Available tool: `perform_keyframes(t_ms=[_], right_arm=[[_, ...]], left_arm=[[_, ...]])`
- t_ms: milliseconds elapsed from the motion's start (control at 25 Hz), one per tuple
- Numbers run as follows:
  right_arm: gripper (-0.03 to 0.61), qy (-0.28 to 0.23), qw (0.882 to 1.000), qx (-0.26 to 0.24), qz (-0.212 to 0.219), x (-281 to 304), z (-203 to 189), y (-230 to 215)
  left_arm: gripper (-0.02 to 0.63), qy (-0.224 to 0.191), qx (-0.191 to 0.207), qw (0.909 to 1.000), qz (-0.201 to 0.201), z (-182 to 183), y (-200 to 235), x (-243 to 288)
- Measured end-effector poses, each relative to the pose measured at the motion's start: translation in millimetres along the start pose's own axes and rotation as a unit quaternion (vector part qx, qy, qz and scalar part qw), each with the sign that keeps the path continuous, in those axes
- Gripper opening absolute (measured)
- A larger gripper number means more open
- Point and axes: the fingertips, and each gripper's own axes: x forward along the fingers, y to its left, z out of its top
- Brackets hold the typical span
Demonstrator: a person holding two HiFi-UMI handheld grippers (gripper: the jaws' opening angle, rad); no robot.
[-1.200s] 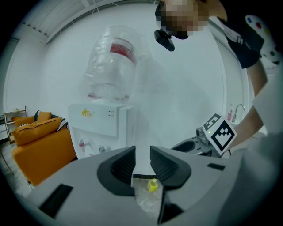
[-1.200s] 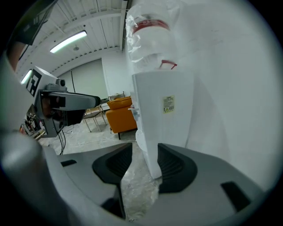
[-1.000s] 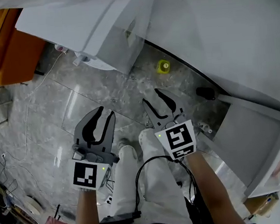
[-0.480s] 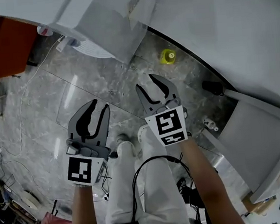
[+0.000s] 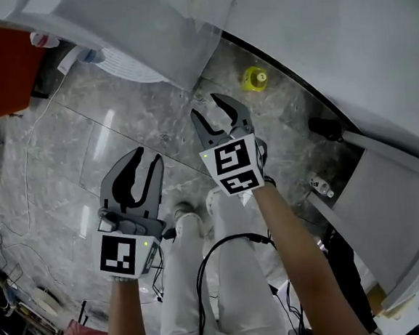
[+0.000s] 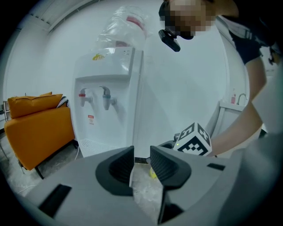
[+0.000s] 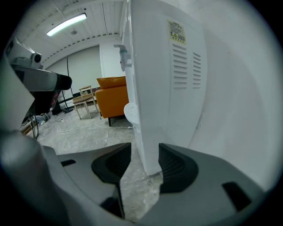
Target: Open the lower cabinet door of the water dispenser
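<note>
Both hands have dropped since a second ago. The grey marble floor [image 5: 119,134] looms closer in the head view, and the white water dispenser [image 5: 153,22] now fills the top edge. That reads as you crouching toward the lower half of the machine, so this is still the approach and nothing has been touched.

On the left, your left gripper [image 5: 147,155] has sunk but kept its set: jaws only a narrow slit apart, nothing between them but floor. Its own view looks at the dispenser's front [image 6: 110,101] from well back, past the orange padded sofa [image 6: 35,123]. The flat white lower cabinet door [image 6: 104,128] under the two taps looks shut, as far as I can tell.

Moving right, your right gripper [image 5: 206,106] has pushed ahead of the left toward the dispenser's foot, and its jaws have just been opening wider. They're spread and empty. In its own view the vented side wall [image 7: 177,79] and bottom corner line up in the gap [image 7: 145,154], though still clear of both pads. A small yellow object [image 5: 255,79] sits on the floor just beyond.

You're facing the side, I'd judge — the door is round to the left, so swing that way before reaching.
</note>
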Motion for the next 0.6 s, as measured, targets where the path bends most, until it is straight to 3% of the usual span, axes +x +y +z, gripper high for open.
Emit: perform_keyframes(t_ms=[600], right_arm=[[0.192,0.031,0.999,-0.028,-0.009,95,-22,3]], left_arm=[[0.115,-0.002,0.001,0.9998,0.019,-24,26,16]])
